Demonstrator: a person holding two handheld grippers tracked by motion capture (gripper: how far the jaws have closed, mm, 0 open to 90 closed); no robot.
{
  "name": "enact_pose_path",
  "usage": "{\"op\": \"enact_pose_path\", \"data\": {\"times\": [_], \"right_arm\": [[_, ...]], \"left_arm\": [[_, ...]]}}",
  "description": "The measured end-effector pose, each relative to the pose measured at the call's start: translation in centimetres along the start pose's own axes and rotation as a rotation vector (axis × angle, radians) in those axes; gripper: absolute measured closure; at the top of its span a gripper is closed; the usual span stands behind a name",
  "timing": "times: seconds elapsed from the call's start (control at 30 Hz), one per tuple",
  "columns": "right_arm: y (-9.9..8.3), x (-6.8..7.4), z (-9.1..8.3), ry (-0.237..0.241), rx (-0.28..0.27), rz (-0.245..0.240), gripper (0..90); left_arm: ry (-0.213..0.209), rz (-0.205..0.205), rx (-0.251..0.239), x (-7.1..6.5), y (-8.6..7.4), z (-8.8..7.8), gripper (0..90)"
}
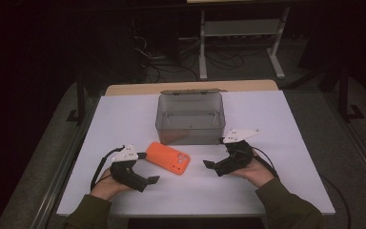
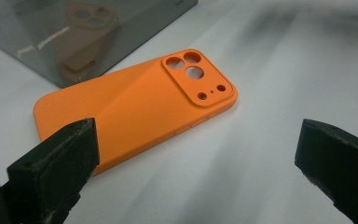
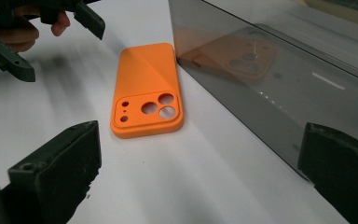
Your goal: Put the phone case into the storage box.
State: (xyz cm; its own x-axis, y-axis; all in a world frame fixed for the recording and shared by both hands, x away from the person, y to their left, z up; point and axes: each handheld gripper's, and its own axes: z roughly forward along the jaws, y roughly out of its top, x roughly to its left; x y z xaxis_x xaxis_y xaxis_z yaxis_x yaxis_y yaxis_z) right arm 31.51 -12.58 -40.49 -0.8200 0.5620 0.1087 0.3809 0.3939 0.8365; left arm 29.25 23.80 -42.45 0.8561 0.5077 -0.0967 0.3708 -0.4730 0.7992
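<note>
An orange phone case [image 1: 168, 158] lies flat on the white table [image 1: 286, 124], back side up with its camera cut-outs toward the right, just near of a smoked, see-through plastic box [image 1: 190, 117] that stands open at the table's middle. The left gripper [image 1: 143, 177] hovers at the case's left end with its jaws wide apart, touching nothing. The right gripper [image 1: 214, 167] sits to the right of the case, also spread open and empty, its jaws pointing left toward the case.
</note>
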Motion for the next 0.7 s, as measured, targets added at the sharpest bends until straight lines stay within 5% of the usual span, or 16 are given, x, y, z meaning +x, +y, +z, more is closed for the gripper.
{"op": "enact_pose_path", "data": {"times": [0.7], "right_arm": [[1.2, 0.4, 1.4, 0.022, 0.011, -0.019, 0.0]], "left_arm": [[-0.002, 0.000, 0.003, 0.0, 0.0, 0.0, 0.0]]}}
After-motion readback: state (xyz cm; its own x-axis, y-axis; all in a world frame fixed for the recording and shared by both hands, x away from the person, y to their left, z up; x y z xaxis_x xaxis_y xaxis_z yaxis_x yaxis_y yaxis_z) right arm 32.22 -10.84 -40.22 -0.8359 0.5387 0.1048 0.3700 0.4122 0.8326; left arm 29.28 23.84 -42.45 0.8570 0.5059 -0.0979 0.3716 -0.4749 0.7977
